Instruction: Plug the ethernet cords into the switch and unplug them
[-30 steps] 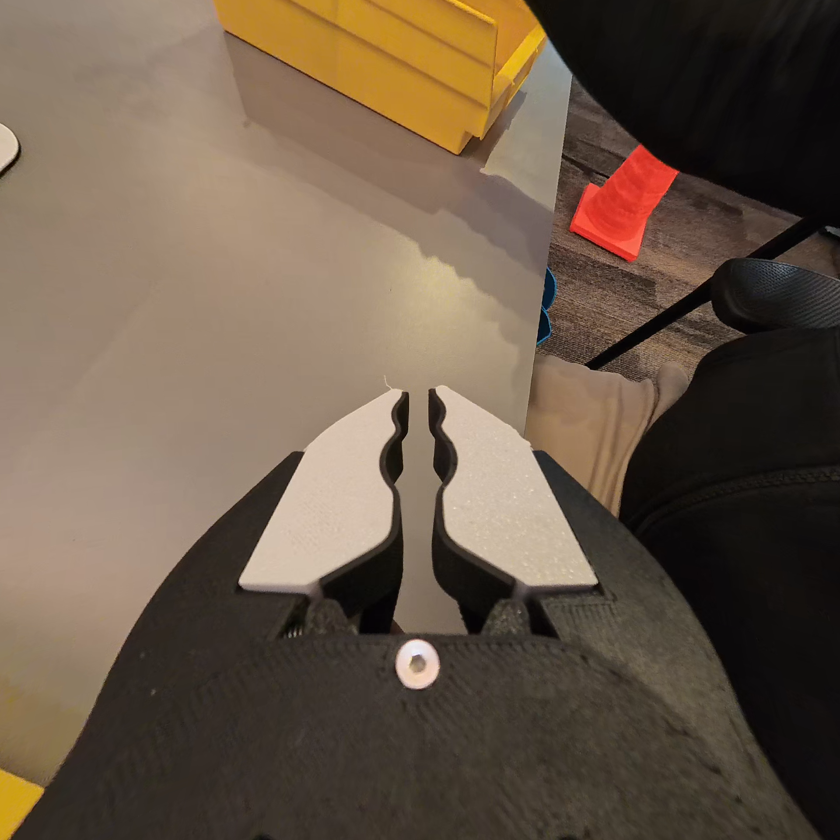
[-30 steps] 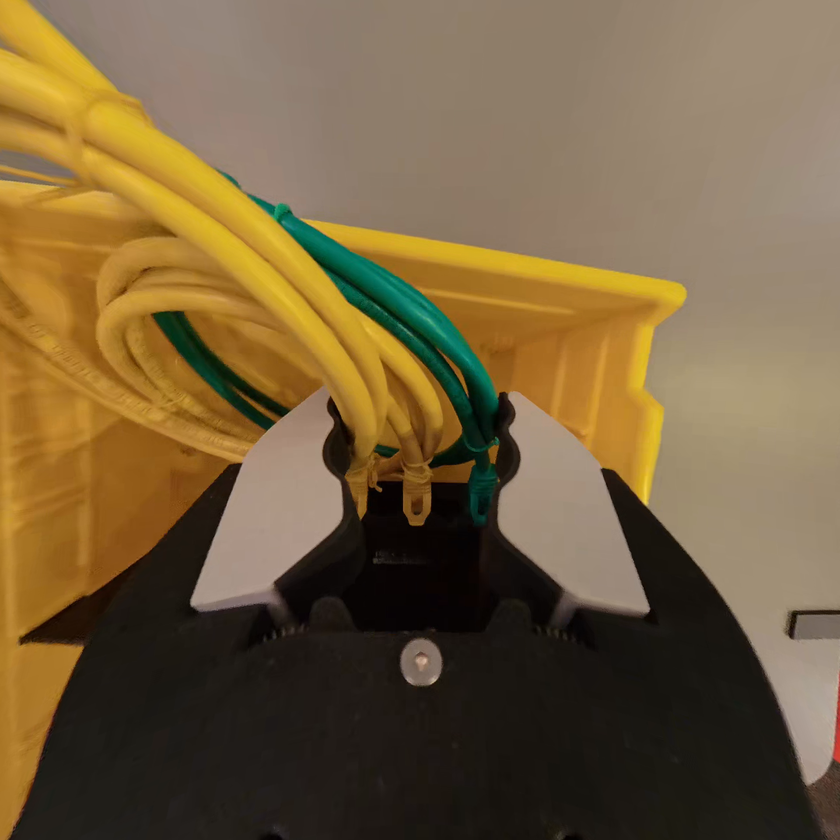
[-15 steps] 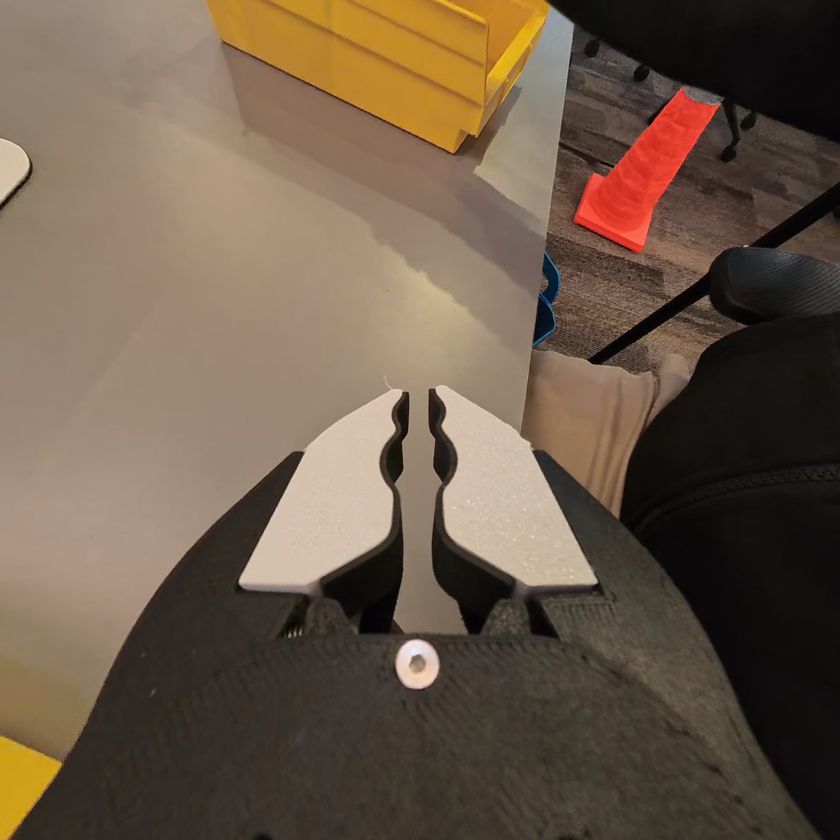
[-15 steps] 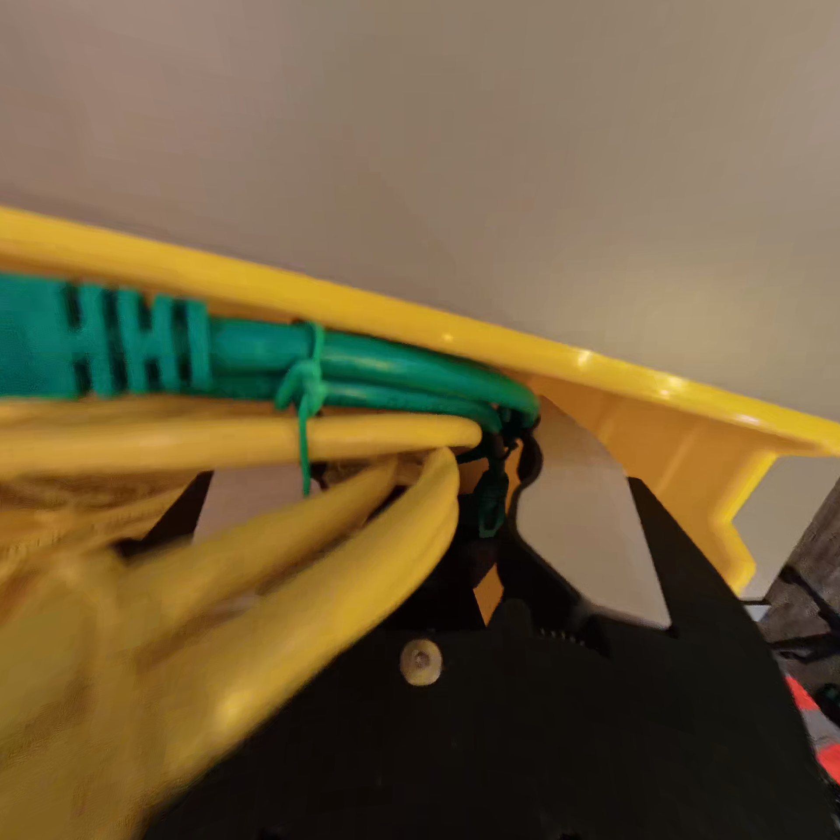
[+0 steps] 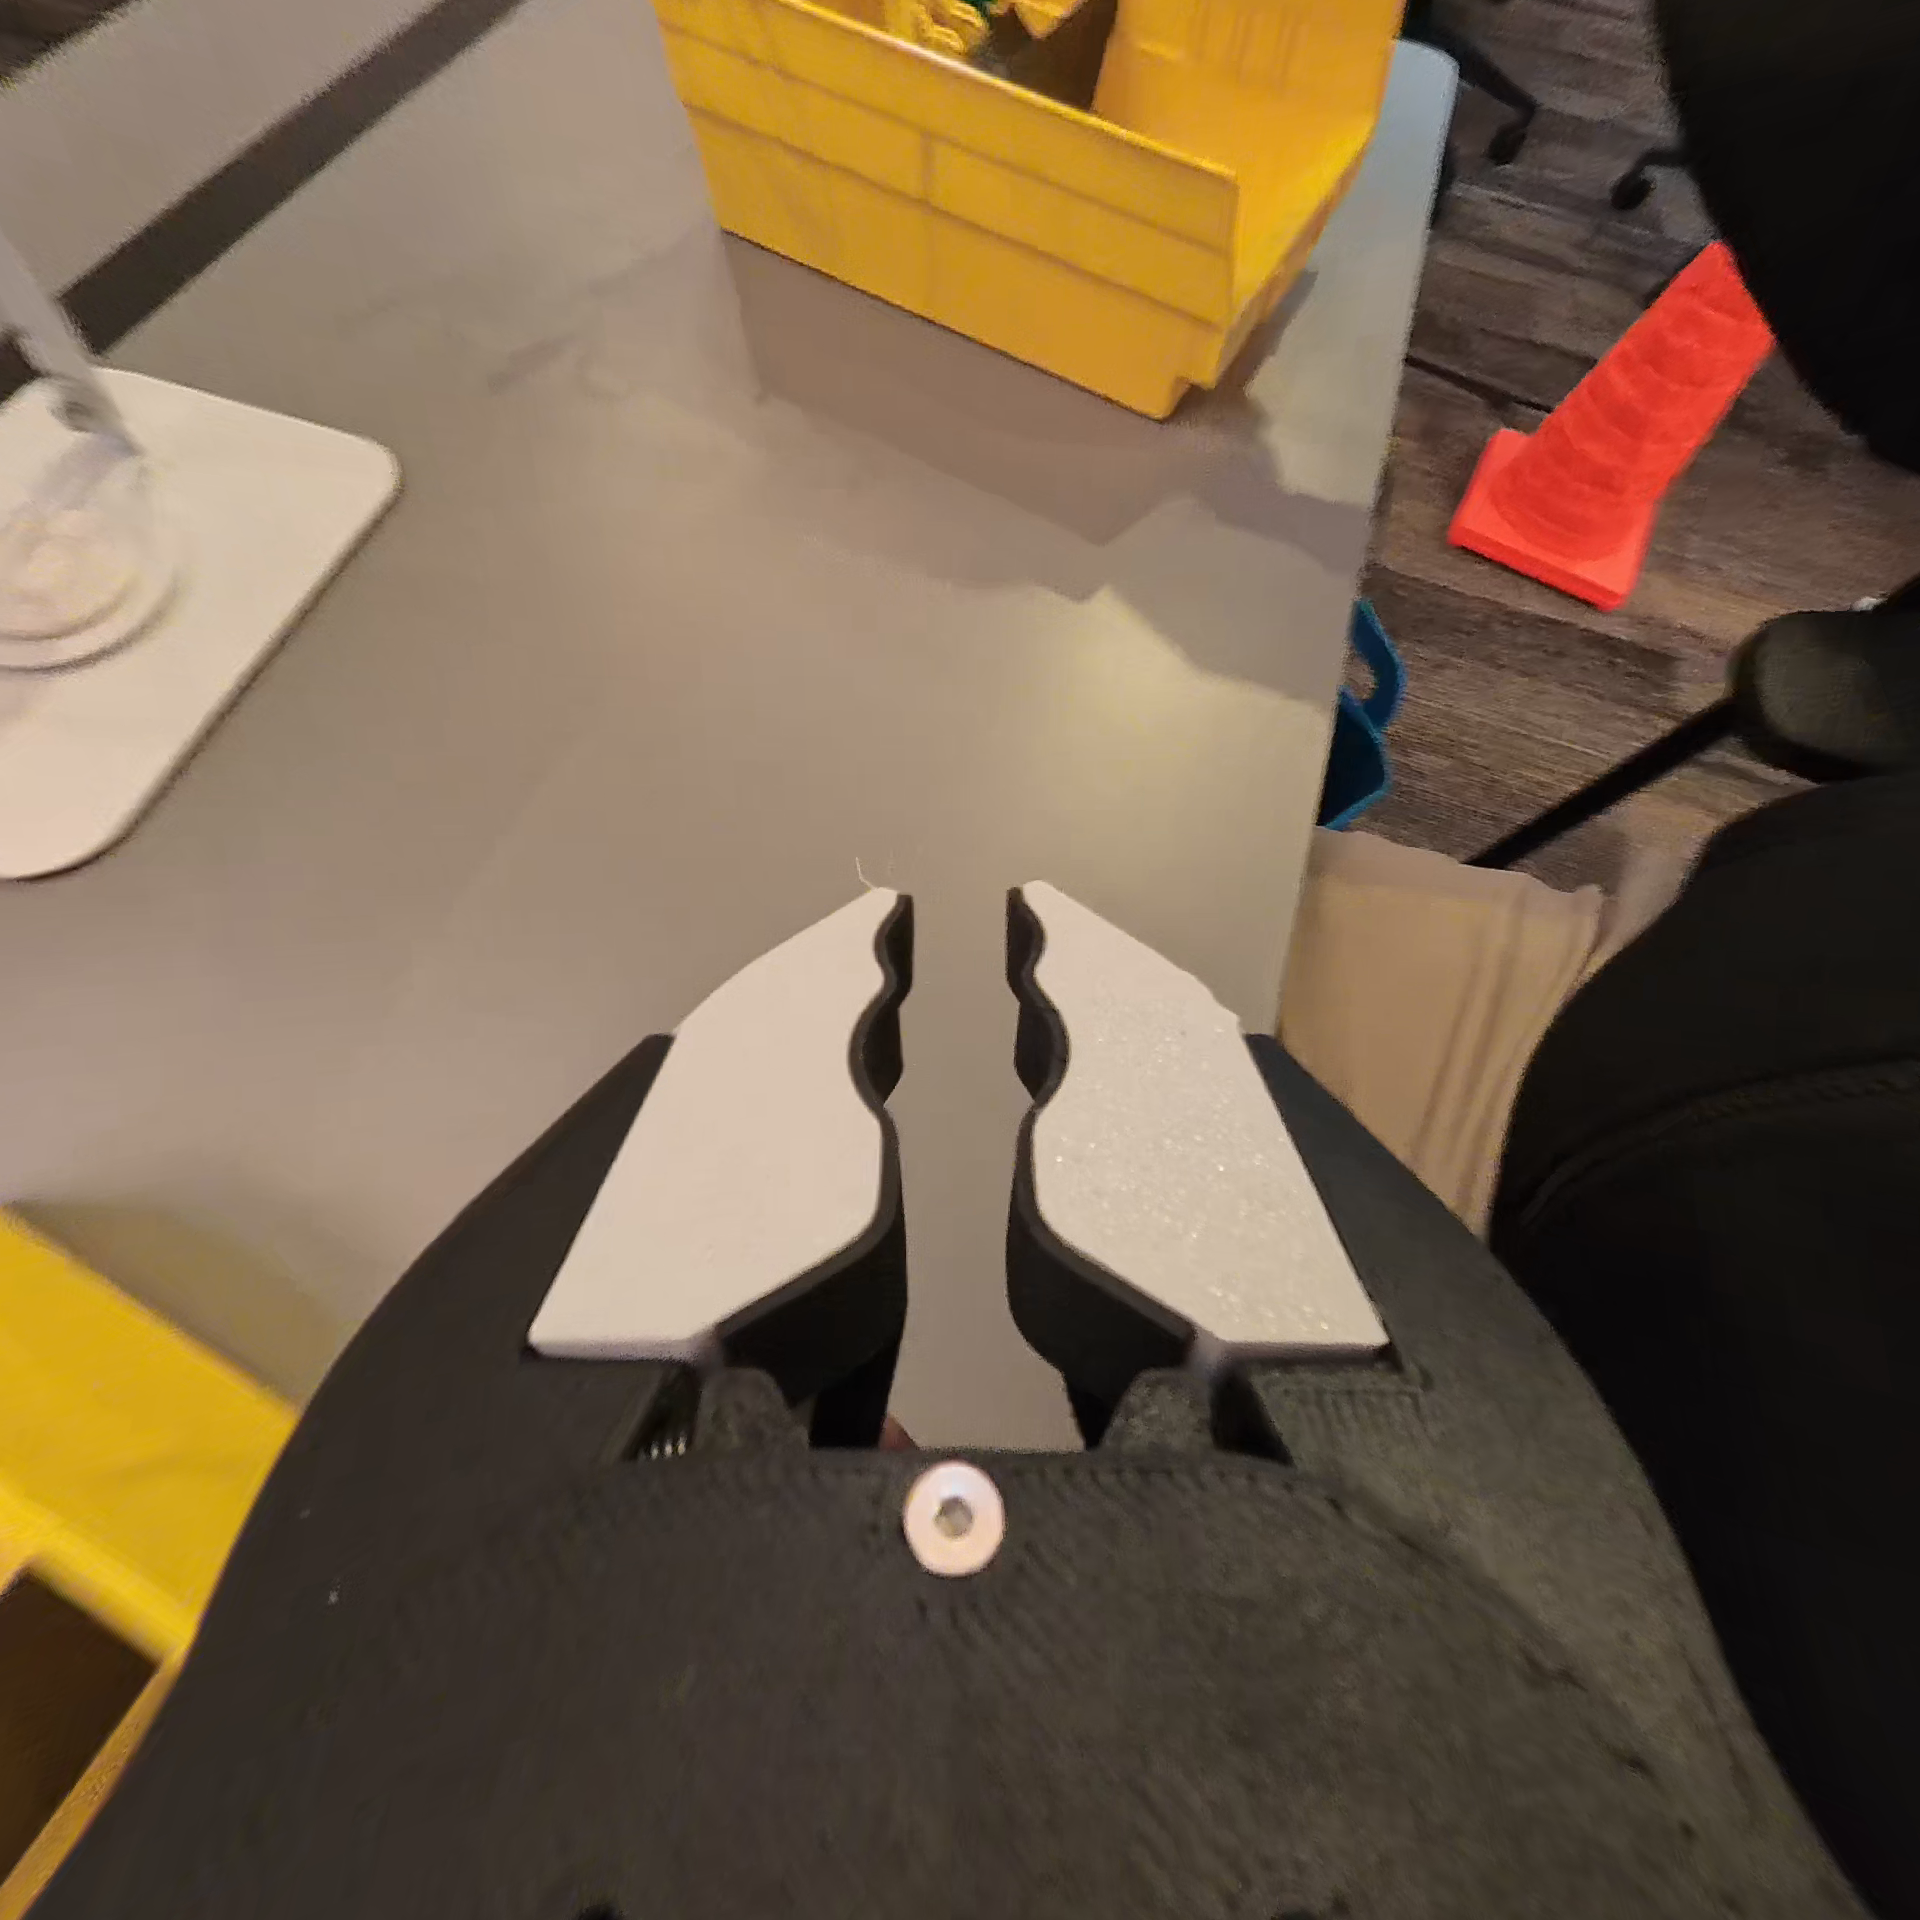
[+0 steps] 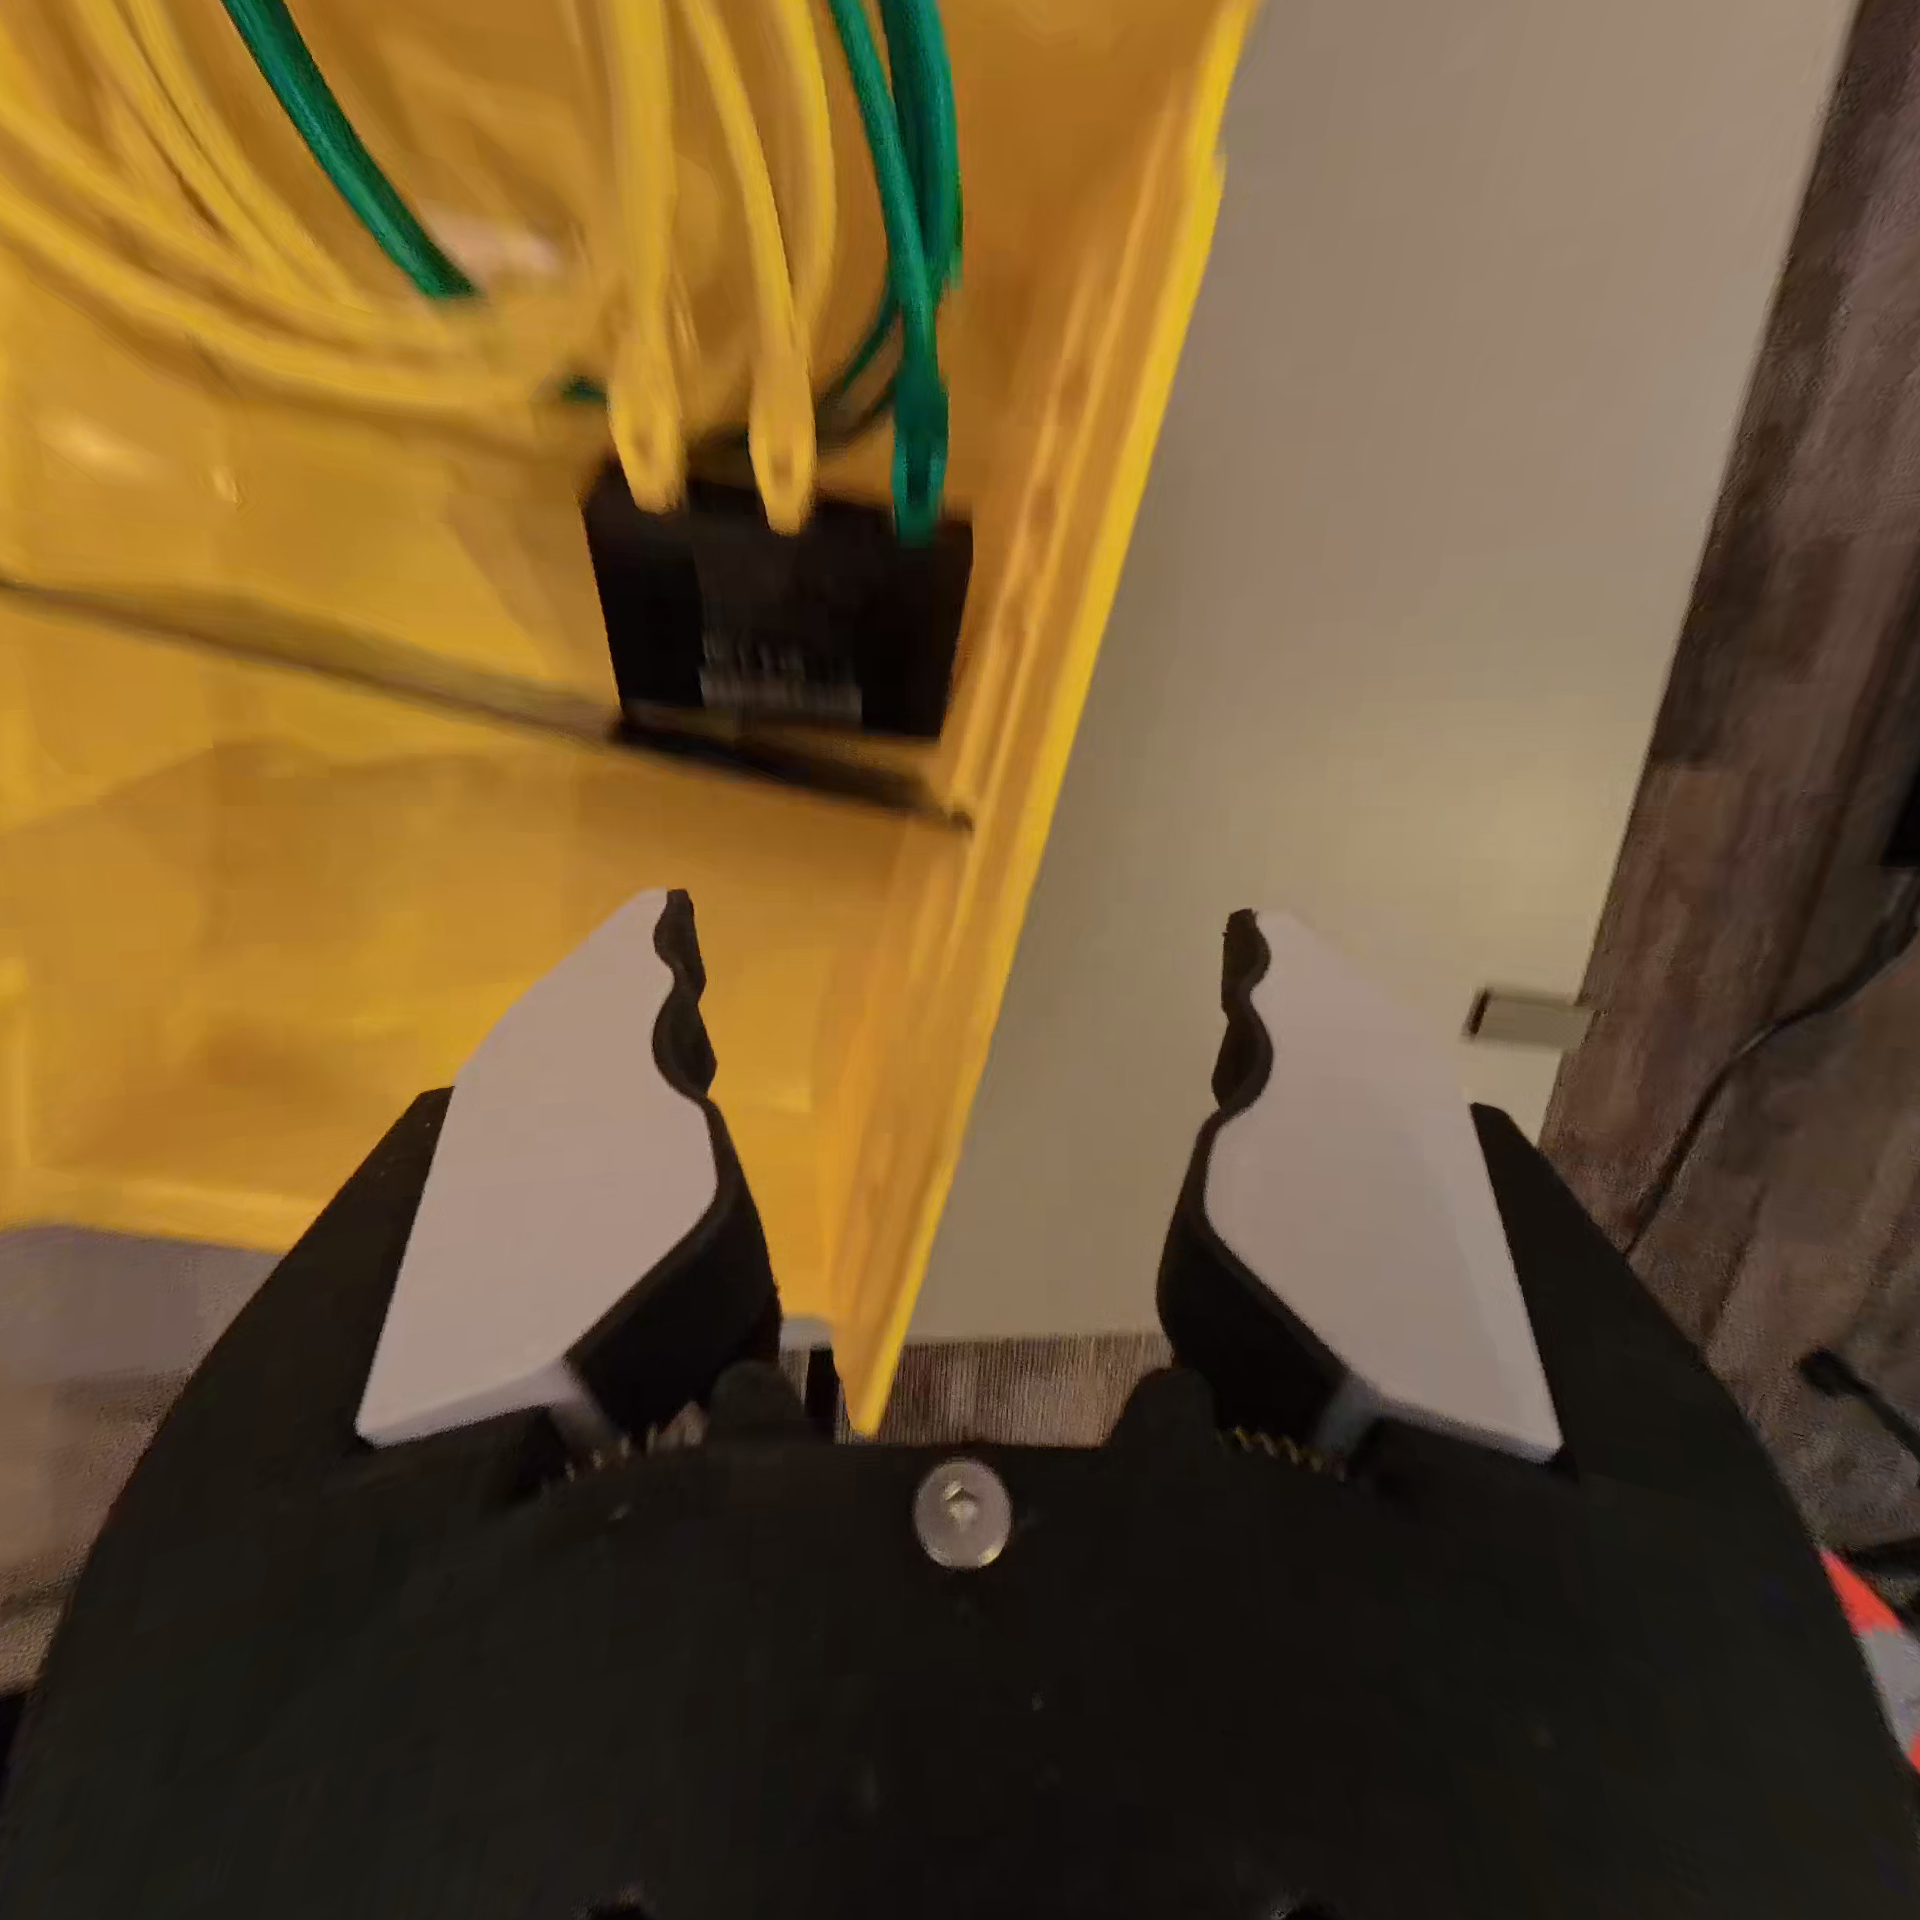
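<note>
Right gripper (image 6: 956, 930) spread wide, holding nothing, over the yellow bin (image 6: 1081, 582); left gripper (image 5: 958, 896) nearly closed, empty.

Left wrist view: fingers a narrow gap apart above the grey table (image 5: 582, 665); a yellow bin (image 5: 997, 218) sits at the far table edge, white stand base (image 5: 208, 582) to the left, orange cone (image 5: 1600, 416) on the floor. Right wrist view, blurred: black switch (image 6: 779, 613) sits inside the bin against its right wall; two yellow cords (image 6: 769, 312) and one green cord (image 6: 914, 343) plugged into its top edge, well ahead of the fingertips.
</note>
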Motion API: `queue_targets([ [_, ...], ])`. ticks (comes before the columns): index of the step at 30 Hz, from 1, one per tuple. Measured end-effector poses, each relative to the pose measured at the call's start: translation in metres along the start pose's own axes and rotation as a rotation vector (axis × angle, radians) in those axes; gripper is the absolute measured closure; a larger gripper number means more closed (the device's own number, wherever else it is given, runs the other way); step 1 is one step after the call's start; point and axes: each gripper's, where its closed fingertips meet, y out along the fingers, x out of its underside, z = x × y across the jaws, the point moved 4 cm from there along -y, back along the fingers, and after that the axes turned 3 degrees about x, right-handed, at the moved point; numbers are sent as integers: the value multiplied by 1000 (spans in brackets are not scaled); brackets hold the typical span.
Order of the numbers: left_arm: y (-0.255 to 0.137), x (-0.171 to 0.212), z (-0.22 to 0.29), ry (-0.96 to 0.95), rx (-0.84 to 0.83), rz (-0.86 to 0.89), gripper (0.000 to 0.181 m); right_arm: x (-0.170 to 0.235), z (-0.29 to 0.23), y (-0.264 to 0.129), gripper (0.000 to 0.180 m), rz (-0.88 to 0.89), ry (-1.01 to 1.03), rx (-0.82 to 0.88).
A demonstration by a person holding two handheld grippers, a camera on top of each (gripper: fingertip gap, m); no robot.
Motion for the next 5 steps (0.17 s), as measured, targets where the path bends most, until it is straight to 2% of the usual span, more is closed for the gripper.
queue_targets([
  [1, -8, -1, -7, 3, -45, -1, 160, 18, 1, 6, 84, -46, -6, -9],
  [3, -30, -6, -24, -9, -143, 20, 152, 44, -2, 18, 91, -79, -21, -70],
  [5, -58, -4, -43, -20, -240, 21, 153, 61, -9, 33, 106, -86, 11, -189],
])
